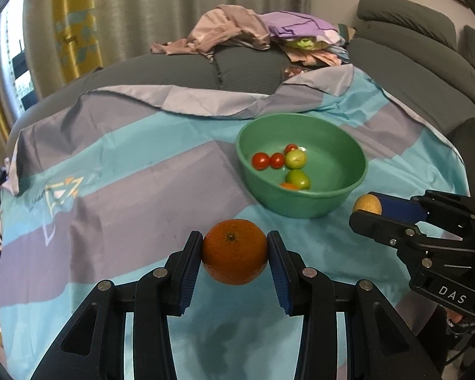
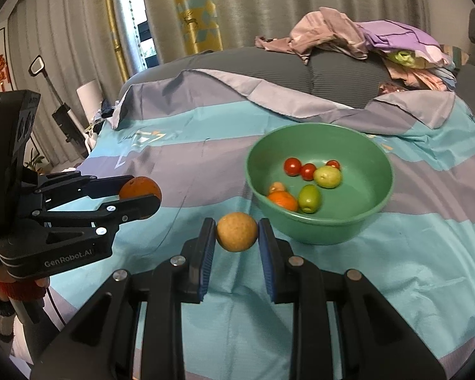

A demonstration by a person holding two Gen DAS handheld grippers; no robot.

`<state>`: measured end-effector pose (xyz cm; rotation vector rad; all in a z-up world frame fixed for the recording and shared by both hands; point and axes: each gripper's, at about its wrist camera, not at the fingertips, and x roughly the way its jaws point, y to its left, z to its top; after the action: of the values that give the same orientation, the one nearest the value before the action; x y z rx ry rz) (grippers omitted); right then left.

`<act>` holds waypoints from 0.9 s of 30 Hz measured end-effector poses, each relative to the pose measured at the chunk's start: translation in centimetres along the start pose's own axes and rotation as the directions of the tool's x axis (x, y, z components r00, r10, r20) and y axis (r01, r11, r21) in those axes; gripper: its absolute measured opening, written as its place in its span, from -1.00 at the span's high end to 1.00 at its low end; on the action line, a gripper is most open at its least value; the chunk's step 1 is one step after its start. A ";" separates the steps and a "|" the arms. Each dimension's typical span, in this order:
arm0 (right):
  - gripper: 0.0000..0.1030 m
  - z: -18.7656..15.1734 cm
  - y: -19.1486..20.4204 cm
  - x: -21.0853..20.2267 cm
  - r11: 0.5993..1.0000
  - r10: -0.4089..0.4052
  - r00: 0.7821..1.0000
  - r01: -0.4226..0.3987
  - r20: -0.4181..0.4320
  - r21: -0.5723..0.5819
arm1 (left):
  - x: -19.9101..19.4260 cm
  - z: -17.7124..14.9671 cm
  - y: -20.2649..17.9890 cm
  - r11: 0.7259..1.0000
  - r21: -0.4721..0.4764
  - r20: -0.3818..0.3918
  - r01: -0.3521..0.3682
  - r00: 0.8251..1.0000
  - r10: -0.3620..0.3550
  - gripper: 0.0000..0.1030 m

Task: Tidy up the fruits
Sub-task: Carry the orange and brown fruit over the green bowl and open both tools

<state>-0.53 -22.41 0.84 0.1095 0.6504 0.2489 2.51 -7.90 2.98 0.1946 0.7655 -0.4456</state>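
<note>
My left gripper [image 1: 234, 251] is shut on a large orange [image 1: 234, 250] and holds it above the striped cloth, in front of the green bowl [image 1: 300, 207]. My right gripper [image 2: 237, 232] is shut on a small tan-yellow round fruit [image 2: 237, 231], just left of and in front of the bowl [image 2: 319, 232]. The bowl holds three red cherry tomatoes [image 2: 293, 166], two green fruits [image 2: 309, 198] and a small orange fruit [image 2: 281, 199]. The left gripper with the orange [image 2: 139, 190] shows at the left of the right wrist view; the right gripper with its fruit [image 1: 368, 204] shows at the right of the left wrist view.
A blue and grey striped cloth [image 1: 142, 174] covers a grey sofa seat. A pile of clothes [image 1: 262, 31] lies behind the bowl. Sofa backrests [image 1: 411, 41] stand at the right. Curtains [image 2: 237, 6] and a floor lamp [image 2: 47, 88] are at the back left.
</note>
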 end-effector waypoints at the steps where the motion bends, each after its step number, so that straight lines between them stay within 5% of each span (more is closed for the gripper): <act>1: 0.46 0.0 -0.3 0.0 1.000 -0.002 1.000 0.002 0.003 0.004 | 0.1 0.2 -0.2 1.000 0.004 0.001 0.001 1.000 -0.001 0.19; 12: 0.46 1.6 -5.2 0.8 0.994 -0.062 0.997 0.058 0.035 0.089 | 3.9 4.5 -3.4 0.997 0.059 0.027 0.042 0.999 -0.044 0.19; 27: 0.43 3.0 -10.7 4.6 0.981 -0.156 0.987 0.159 -0.038 0.110 | 11.8 7.2 -6.1 0.993 0.105 -0.063 0.045 0.997 -0.038 0.19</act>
<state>6.94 -31.61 -1.42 0.1622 0.6985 0.0612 11.71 -19.39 -0.35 0.2934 0.8069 -0.5223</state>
